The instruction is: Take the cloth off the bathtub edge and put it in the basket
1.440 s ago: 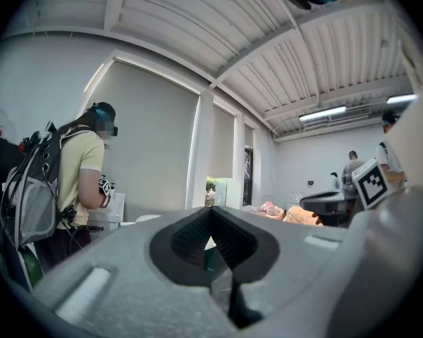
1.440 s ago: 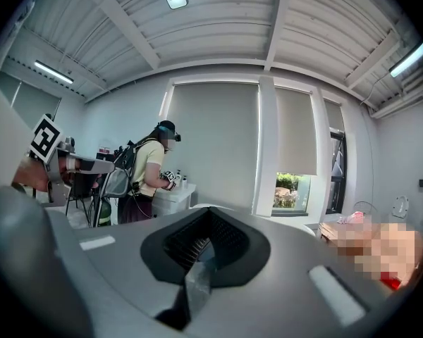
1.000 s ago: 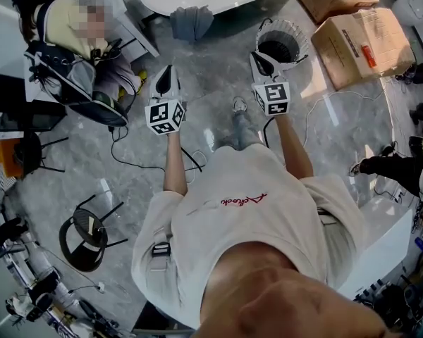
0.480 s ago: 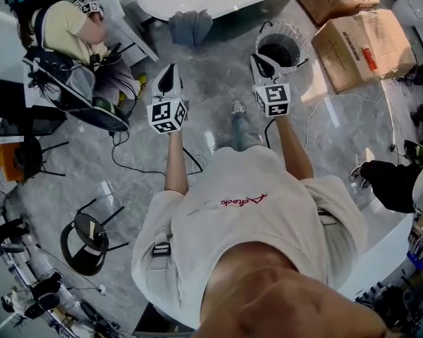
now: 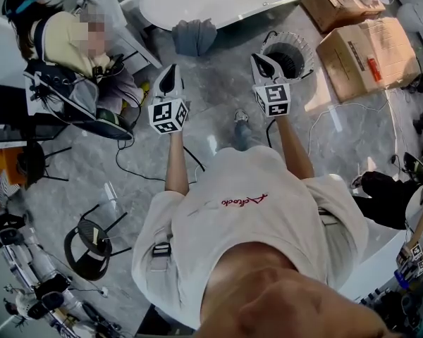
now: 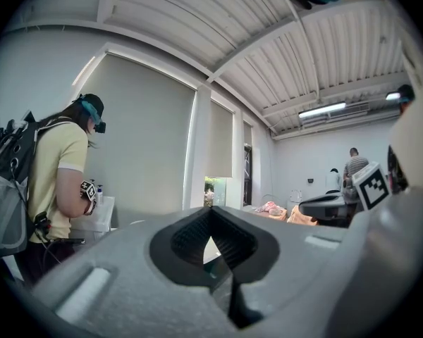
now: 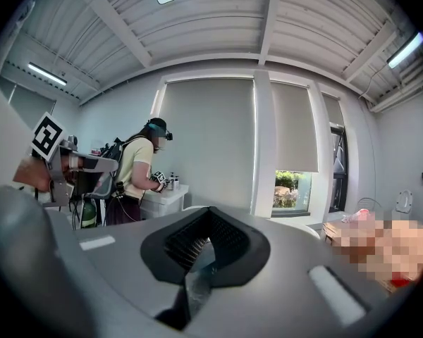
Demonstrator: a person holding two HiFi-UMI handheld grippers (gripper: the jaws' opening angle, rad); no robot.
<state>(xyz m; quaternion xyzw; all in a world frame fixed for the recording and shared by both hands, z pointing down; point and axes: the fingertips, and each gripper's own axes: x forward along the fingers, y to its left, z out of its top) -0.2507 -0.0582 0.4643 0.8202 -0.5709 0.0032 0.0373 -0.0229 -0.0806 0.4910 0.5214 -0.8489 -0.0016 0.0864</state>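
Head view: crumpled grey cloth (image 5: 194, 36) drapes white bathtub rim (image 5: 248, 16); left gripper (image 5: 170, 69), right gripper (image 5: 256, 58) fingers (image 7: 190, 241) clenched.

My gripper (image 7: 199, 259) was closed, empty, facing a window (image 7: 293, 189); left of it, a person (image 7: 137, 171) stood at a counter (image 7: 166, 197).

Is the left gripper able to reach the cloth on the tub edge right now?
Probably yes: only bare floor lies between left gripper and cloth, but its shut jaws must open first.
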